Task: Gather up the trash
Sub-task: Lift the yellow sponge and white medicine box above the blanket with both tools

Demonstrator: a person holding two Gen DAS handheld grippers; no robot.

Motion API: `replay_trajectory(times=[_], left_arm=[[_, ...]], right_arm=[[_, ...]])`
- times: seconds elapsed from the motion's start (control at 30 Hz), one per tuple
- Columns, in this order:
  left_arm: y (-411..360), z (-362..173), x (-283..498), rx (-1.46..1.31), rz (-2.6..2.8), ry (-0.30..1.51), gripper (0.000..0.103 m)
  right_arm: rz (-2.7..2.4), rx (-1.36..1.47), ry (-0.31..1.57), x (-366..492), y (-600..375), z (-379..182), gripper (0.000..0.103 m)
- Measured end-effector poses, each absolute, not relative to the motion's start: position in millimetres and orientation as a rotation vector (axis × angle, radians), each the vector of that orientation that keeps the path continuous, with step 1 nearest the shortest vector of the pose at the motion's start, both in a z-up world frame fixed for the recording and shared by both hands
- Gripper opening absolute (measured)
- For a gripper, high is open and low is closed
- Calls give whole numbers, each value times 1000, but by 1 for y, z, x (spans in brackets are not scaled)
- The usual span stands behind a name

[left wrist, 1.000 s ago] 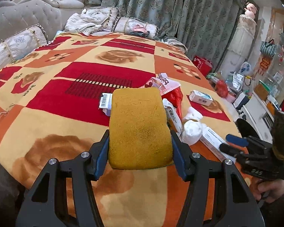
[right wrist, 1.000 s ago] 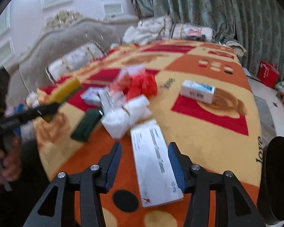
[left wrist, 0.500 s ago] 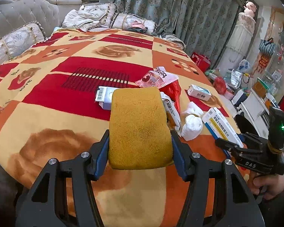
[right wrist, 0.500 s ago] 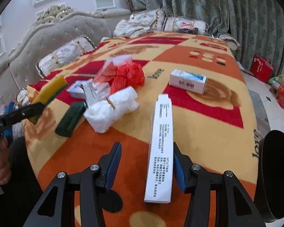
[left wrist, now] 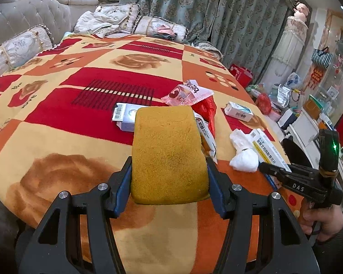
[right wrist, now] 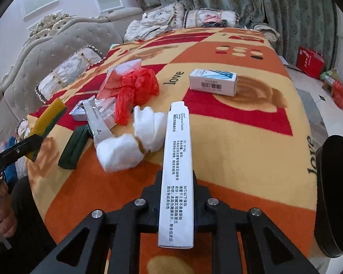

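Yellow sponge point(left wrist: 169, 157) sits pinched flat in the left gripper point(left wrist: 169, 185) above the patterned blanket point(left wrist: 64, 137). The right gripper point(right wrist: 176, 196) has just closed, pinching the long white medicine box point(right wrist: 177, 171) on edge. Beyond lie white tissue wads point(right wrist: 130, 141), a red plastic bag point(right wrist: 137, 89), and a small carton point(right wrist: 213, 82).

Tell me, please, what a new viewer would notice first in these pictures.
The yellow sponge clamped in the left gripper fills the left view. The right gripper has just closed on a long white box. Behind it, trash lies on the blanket: white tissue and a red bag.
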State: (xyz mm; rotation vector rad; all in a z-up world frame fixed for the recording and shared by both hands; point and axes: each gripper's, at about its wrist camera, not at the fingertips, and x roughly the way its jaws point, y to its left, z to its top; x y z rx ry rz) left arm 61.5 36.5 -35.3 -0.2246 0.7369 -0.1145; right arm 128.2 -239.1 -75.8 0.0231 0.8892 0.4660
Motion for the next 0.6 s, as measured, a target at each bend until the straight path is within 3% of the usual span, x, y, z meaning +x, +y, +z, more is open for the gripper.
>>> replay_trajectory(times=[0.6], left_arm=[[10, -17, 63, -214, -185, 697, 57]], right_arm=[[407, 173, 721, 125, -277, -43, 18]])
